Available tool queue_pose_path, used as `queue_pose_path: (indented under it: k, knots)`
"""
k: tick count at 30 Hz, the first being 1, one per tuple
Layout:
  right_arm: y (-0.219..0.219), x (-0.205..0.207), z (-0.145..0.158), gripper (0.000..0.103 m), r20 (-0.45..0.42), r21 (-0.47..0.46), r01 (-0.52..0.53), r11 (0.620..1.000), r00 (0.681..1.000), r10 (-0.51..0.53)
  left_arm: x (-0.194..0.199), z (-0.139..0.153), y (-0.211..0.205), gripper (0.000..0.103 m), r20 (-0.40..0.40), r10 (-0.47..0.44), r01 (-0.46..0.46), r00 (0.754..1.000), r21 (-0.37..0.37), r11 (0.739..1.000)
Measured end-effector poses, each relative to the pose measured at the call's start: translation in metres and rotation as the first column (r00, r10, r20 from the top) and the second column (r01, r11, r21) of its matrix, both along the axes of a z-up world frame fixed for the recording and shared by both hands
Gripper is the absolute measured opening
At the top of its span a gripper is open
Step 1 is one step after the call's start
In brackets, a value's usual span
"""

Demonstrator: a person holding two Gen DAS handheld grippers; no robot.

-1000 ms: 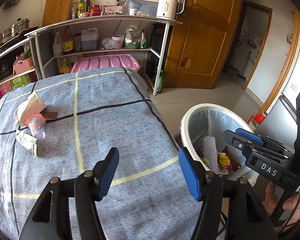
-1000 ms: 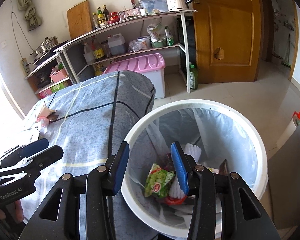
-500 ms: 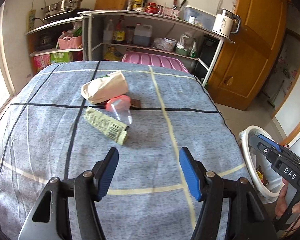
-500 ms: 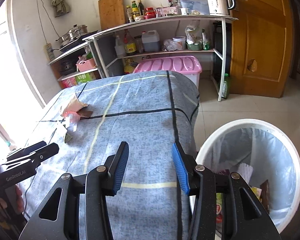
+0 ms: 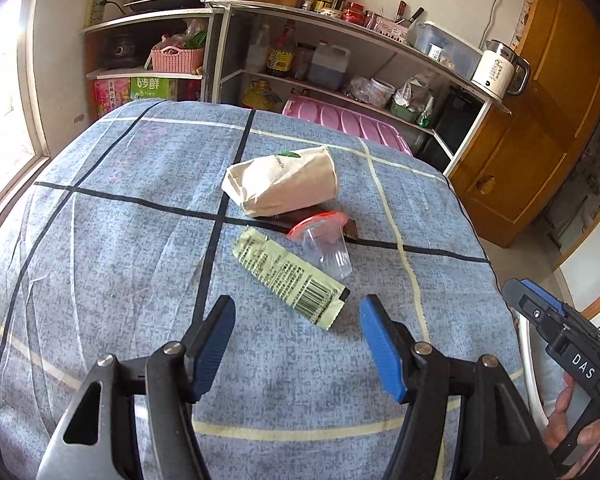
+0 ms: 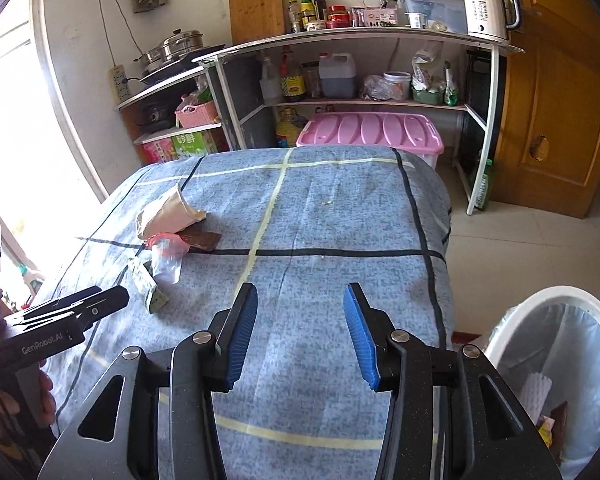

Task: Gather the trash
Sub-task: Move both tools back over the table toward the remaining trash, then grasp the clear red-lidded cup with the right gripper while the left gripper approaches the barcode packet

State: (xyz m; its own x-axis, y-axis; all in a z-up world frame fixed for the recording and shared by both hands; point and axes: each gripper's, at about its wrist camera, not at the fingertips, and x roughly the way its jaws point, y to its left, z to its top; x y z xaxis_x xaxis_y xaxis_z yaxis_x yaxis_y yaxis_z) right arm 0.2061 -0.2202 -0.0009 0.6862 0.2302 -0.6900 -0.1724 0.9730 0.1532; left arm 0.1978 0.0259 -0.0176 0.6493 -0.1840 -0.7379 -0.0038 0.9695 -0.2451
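Note:
Trash lies in a small heap on the blue checked tablecloth point(image 5: 112, 264): a beige paper bag point(image 5: 284, 182), a clear plastic cup with a red rim point(image 5: 326, 242), a pale green wrapper with a barcode point(image 5: 290, 280) and a brown wrapper point(image 6: 200, 239). My left gripper point(image 5: 298, 322) hangs open just short of the green wrapper, nothing between its blue pads. My right gripper point(image 6: 300, 322) is open and empty over the cloth, right of the heap. The white trash bin point(image 6: 556, 364) with a clear liner stands on the floor at the table's right end.
Beyond the table are metal shelves point(image 6: 372, 36) with bottles, a kettle point(image 6: 486, 6) and a pot, and a pink storage box point(image 6: 370, 136) on the floor. A wooden door point(image 6: 556, 92) is at the right. A bright window runs along the left.
Both grippers swung left, away from the bin and over the table. The heap of trash now sits right ahead of the left gripper. Both stayed open and empty.

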Motion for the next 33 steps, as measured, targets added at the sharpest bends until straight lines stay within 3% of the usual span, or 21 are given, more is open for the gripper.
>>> queue_pose_path:
  k: [10, 21, 26, 30, 33]
  knots:
    - [0.024, 0.02, -0.005, 0.046, -0.024, 0.002, -0.025, 1.0, 0.999, 0.025, 0.032, -0.021, -0.006, 0.068, -0.076, 0.008, -0.006, 0.997, 0.031, 0.999]
    - [0.056, 0.029, -0.009, 0.046, -0.043, -0.008, -0.081, 0.997, 0.996, 0.08, 0.027, -0.02, 0.017, 0.068, -0.079, 0.019, -0.01, 0.997, 0.119, 0.993]
    - [0.079, 0.036, -0.014, 0.046, -0.056, 0.002, -0.129, 0.992, 0.99, 0.129, 0.02, -0.024, 0.041, 0.069, -0.101, 0.068, -0.05, 0.993, 0.165, 0.985]
    - [0.096, 0.04, -0.021, 0.046, -0.073, 0.022, -0.181, 0.983, 0.981, 0.182, 0.011, -0.023, 0.062, 0.069, -0.093, 0.076, -0.07, 0.993, 0.065, 0.995]
    - [0.108, 0.046, -0.026, 0.047, -0.086, 0.012, -0.206, 0.979, 0.975, 0.206, 0.006, -0.018, 0.067, 0.069, -0.076, 0.087, -0.082, 0.993, 0.063, 0.995]
